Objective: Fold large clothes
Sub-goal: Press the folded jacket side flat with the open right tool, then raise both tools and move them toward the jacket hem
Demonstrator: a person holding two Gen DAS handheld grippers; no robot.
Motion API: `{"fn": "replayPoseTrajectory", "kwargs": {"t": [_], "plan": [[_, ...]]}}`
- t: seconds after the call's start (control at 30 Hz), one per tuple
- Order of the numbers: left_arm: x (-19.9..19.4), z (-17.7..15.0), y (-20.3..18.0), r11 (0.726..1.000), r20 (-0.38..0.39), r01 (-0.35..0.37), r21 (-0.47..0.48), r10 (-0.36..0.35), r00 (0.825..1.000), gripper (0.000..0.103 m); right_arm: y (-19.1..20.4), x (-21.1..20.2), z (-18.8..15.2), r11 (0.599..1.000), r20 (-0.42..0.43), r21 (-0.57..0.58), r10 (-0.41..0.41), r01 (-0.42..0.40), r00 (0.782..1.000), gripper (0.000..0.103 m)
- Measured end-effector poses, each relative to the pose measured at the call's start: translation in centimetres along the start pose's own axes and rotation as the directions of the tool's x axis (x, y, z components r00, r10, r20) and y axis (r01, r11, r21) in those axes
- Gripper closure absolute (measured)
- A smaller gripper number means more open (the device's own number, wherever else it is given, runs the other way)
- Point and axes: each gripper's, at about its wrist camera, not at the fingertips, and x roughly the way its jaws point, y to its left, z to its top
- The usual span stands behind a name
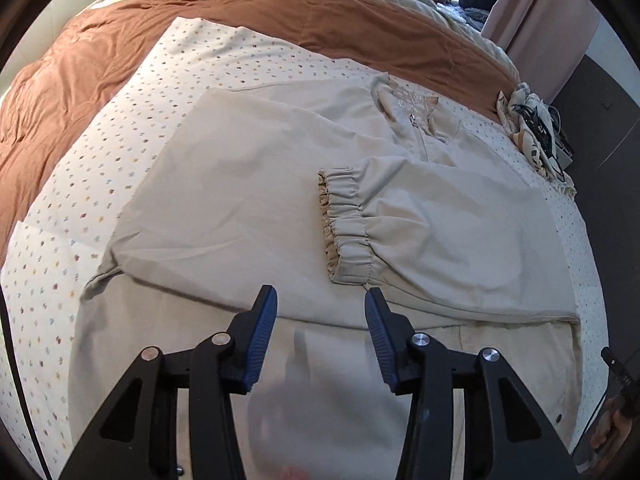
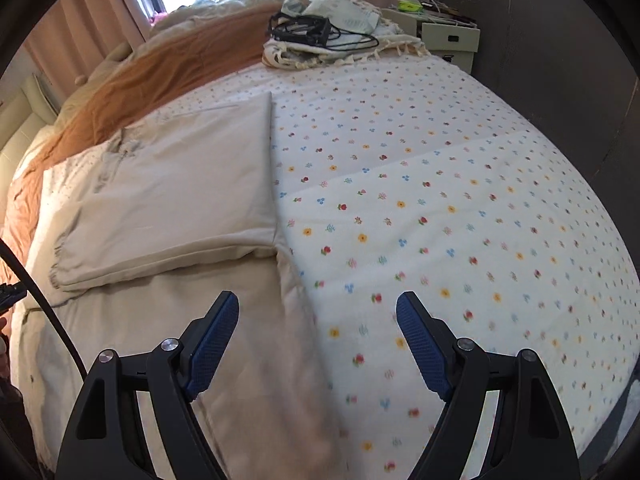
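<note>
A cable-topped cloth bundle (image 2: 340,40) sits well beyond our beige jacket (image 1: 280,184), sleeves folded across it. Our left gripper (image 1: 320,300) and right gripper (image 2: 318,304) hover with jaws apart, holding nothing.

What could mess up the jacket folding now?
1. The sleeve folded across the jacket lies loose, so lifting the hem could slide it off.
2. Both the left gripper and the right gripper are open and hold nothing, so a one-sided grab might fold crooked.
3. The cable pile could snag a pushed jacket.
</note>
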Motion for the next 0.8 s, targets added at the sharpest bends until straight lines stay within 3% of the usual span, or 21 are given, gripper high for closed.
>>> {"fn": "replayPoseTrajectory", "kwargs": {"t": [0.23, 0.27, 0.33, 0.37, 0.4, 0.47, 0.6, 0.8], "plan": [[-8.3, -2.7, 0.9, 0.999, 0.079, 0.022, 0.024, -0.024, 0.997, 0.056, -1.4, -7.0, -3.1, 0.996, 0.043, 0.075, 0.042, -0.045, 0.998, 0.023], [-9.5, -3.2, 0.9, 0.999, 0.094, 0.019, 0.032, -0.022, 0.995, 0.053, -1.5, -7.9, -3.5, 0.995, 0.051, 0.081, 0.047, -0.051, 0.998, 0.019], [-12.1, -4.3, 0.9, 0.998, 0.139, -0.011, 0.057, 0.003, 0.99, 0.028, -1.7, -10.0, -4.3, 0.995, 0.078, 0.087, 0.042, -0.049, 0.996, 0.013], [-13.3, -4.9, 1.0, 0.998, 0.166, -0.013, 0.066, 0.002, 0.986, 0.01, -1.9, -11.3, -4.7, 0.995, 0.101, 0.087, 0.046, -0.055, 0.994, 0.013], [-14.5, -5.6, 1.2, 0.998, 0.191, 0.002, 0.064, -0.014, 0.982, 0.006, -2.0, -12.3, -5.2, 0.994, 0.12, 0.086, 0.058, -0.069, 0.991, 0.012], [-16.7, -6.7, 2.0, 0.999, 0.218, 0.032, 0.04, -0.04, 0.975, 0.006, -2.4, -14.5, -6.3, 0.991, 0.146, 0.088, 0.091, -0.104, 0.985, 0.0], [-20.8, -9.3, 3.7, 0.999, 0.268, 0.043, -0.007, -0.039, 0.963, 0.001, -3.5, -18.8, -8.9, 0.984, 0.218, 0.087, 0.136, -0.158, 0.966, 0.0], [-26.2, -14.1, 5.5, 0.999, 0.333, 0.004, 0.034, -0.015, 0.943, 0.0, -4.3, -23.4, -13.7, 0.991, 0.27, 0.046, 0.109, -0.125, 0.957, 0.0]]}}
